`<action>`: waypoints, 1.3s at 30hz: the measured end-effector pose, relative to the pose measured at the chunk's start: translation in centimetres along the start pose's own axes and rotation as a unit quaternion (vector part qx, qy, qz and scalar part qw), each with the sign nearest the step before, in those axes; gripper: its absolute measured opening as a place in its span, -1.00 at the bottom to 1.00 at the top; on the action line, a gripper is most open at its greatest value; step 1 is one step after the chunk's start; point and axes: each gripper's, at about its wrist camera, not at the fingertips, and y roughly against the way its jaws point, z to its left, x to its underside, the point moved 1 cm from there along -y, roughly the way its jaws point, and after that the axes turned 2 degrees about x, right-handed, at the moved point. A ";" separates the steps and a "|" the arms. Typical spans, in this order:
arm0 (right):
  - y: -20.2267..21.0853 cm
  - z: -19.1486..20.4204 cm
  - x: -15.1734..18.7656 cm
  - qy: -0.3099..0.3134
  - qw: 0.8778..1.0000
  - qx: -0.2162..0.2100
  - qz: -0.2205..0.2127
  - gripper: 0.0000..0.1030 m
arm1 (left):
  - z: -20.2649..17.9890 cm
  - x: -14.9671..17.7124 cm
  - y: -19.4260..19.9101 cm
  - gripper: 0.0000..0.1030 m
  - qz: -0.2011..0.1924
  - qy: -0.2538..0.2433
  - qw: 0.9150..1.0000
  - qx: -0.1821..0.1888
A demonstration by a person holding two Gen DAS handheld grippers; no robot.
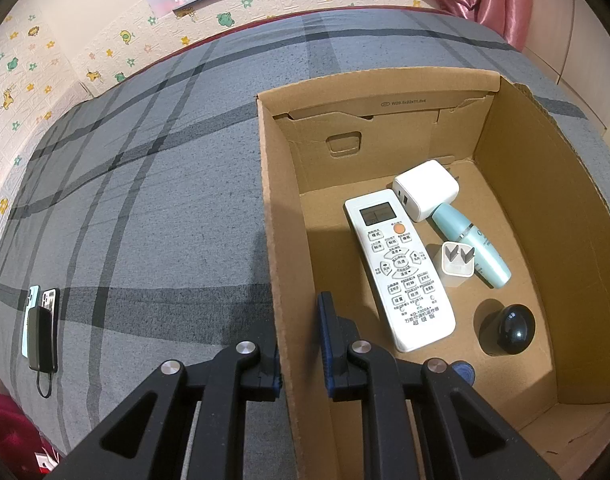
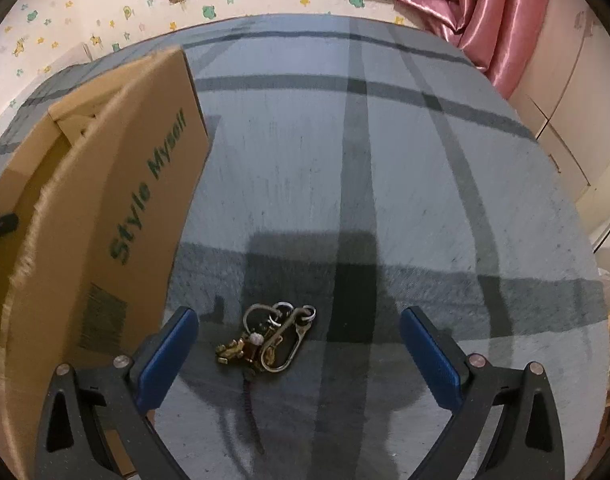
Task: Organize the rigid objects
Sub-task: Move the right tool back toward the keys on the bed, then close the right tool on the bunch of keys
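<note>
A grey plaid bed cover [image 1: 145, 200] carries an open cardboard box [image 1: 517, 184], the collecting bin for the rigid items. On its floor lie a white remote control [image 1: 399, 268], a teal bottle [image 1: 471, 246] to its right, a white charger block [image 1: 425, 190] at the far end, a small plug adapter [image 1: 458, 264] between remote and bottle, and a dark round-topped object [image 1: 507, 330] nearest the viewer; all appear already sorted.

The left gripper [image 1: 301, 344] straddles the box's near left wall, one finger outside and one inside, clamped tight on the cardboard. The hold probably steadies the box on the soft bedding while items are dropped in. This hand points steeply downward.

Right of the box, on the bare cover, lies the task's outstanding item, a bunch of keys [image 2: 267, 338] on a carabiner. The right gripper [image 2: 299, 344] is likewise pitched steeply down, its blue-padded jaws spread wide and empty, with the keys low between them, nearer the left finger and touching neither pad. It seems posed for a pick.

Far left on the cover, well apart from the box, lie two phones and a power bank [image 1: 43, 336].
</note>
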 end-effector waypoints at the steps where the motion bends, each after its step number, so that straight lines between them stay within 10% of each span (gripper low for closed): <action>1: -0.3 0.1 0.1 0.003 1.000 0.003 0.001 0.99 | 0.0 0.0 0.0 -0.70 0.000 0.000 1.000 0.000; 22: -3.8 0.1 1.3 0.002 1.000 -0.004 0.024 0.99 | 0.0 0.0 -0.1 -0.70 0.000 -0.001 1.000 -0.002; 25: -3.8 -0.2 1.3 -0.003 1.000 -0.007 0.023 0.73 | -0.1 0.0 -0.1 -0.70 -0.001 -0.002 1.000 -0.002; 30: -3.1 -0.4 0.9 -0.002 1.000 -0.010 0.030 -0.52 | -0.1 0.1 0.0 -0.70 -0.001 -0.001 1.000 -0.002; 39: -1.4 -0.4 0.7 -0.012 1.000 -0.011 0.025 -0.54 | 0.0 0.1 0.0 -0.70 -0.001 0.000 1.000 -0.002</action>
